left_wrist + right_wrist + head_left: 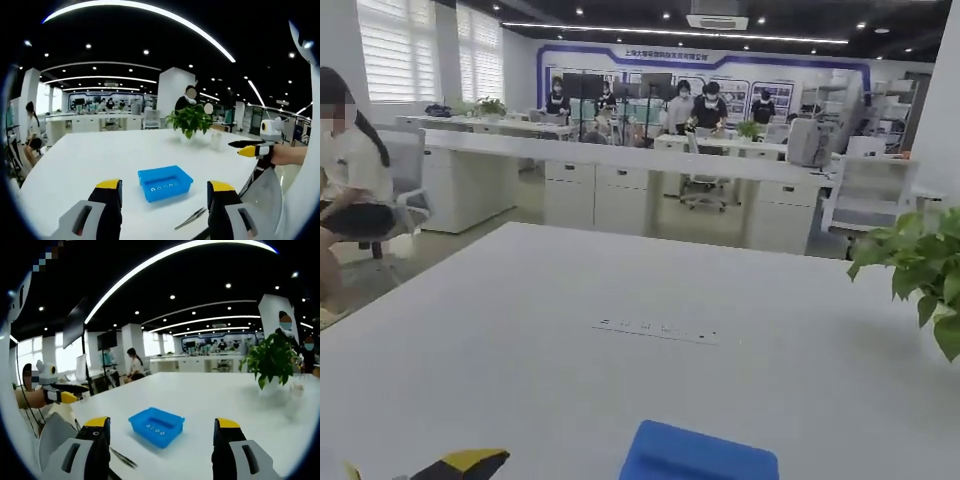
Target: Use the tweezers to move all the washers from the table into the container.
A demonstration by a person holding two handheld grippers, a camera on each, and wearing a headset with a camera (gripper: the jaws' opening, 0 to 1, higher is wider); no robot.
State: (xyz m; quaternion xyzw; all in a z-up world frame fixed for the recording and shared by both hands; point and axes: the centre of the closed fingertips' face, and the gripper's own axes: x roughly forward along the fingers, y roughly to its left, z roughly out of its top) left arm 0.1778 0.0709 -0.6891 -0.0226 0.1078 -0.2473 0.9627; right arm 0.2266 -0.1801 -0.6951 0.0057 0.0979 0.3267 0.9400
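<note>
Left gripper (165, 186) and right gripper (162, 422) gape empty; the tweezers (192, 218), lower centre by the blue container (170, 196), look best taken mid-shank.

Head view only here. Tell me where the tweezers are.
Observer: The tweezers lie loose on the table, close to the container on the person's side of it.
Operator: Report the washers.
Observer: A short row of washers lies on the floor of the container.
Operator: Give me both grippers.
Observer: The left gripper and the right gripper both have their jaws open, with nothing held.
</note>
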